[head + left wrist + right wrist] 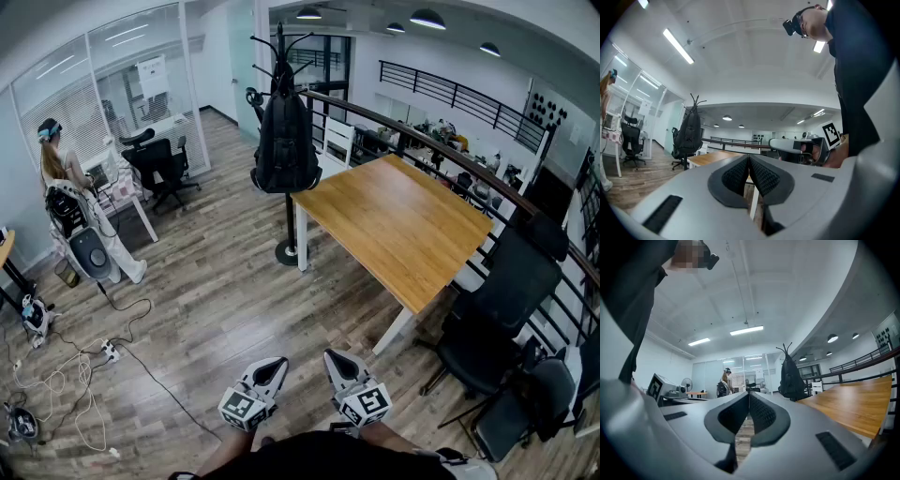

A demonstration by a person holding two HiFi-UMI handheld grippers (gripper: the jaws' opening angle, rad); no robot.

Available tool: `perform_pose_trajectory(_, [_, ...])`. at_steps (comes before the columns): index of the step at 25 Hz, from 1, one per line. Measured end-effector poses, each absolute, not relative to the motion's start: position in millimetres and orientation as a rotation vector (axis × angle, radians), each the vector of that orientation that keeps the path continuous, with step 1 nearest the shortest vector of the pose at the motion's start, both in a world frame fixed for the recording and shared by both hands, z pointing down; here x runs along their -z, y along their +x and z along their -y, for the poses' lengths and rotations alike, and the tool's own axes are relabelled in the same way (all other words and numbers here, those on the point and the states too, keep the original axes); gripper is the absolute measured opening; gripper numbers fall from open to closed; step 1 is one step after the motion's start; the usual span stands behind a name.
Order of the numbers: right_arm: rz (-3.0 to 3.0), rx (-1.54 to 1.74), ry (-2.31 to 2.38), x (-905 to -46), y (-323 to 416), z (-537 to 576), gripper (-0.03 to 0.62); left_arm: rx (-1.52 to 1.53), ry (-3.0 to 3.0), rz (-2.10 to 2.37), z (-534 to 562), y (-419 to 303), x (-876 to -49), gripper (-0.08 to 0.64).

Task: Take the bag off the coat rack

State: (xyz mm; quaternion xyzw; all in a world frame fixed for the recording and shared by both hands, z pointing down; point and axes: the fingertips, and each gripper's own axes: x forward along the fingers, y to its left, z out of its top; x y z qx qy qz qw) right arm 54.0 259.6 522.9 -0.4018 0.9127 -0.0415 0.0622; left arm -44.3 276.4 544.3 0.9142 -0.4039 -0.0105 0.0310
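**Item 1 – bag** (286, 141): black backpack, hung upright on the coat rack (284, 42). The strap end is hooked among the top prongs and the body lies against the pole. No brand or label can be made out on it. It is well apart from both tongs, across the room.

**Item 2 – coat rack:** black pole with branching prongs and a round base, stood on the wooden floor (216, 309) just beside the far corner of the desk (394, 220).

**Item 3 – left tongs** (272, 366): jaws pressed together, nothing pinched – held low, close to the body. A black-and-white square pattern is carried on the marker cube (242, 408); no lettering.

**Item 4 – right tongs** (339, 358): jaws pressed together, nothing pinched, held just beside the left tongs and pointed toward the bag. A like pattern is printed on its cube (368, 403).

**Item 5 – desk:** light wood top on white legs, bare.

**Item 6 – office chairs** (497, 309): black, grouped at the right of the desk.

**Item 7 – sheet** (153, 75): white, fixed to the glass partition (103, 103); its print is too small to read.

**Item 8 – person** (56, 159): stood at far left, by the partition.

**Item 9 – cables** (84, 375): loose loops on the floor, lower left.
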Motion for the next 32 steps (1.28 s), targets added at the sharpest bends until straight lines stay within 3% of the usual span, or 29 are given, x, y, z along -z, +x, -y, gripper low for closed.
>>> perform_pose_trajectory(19, [-2.833, 0.277, -1.230, -562, 134, -257, 0.034, -0.031, 2.668, 1.348, -275, 1, -579, 0.015])
perform_pose_trajectory(26, [-2.873, 0.331, -0.963, -565, 125, -269, 0.031, -0.049, 2.708, 1.353, -291, 7, -581, 0.014])
perform_pose_trajectory(32, [-2.933, 0.320, -0.998, -586, 113, -252, 0.032, -0.152, 2.739, 1.370, -273, -8, -599, 0.014])
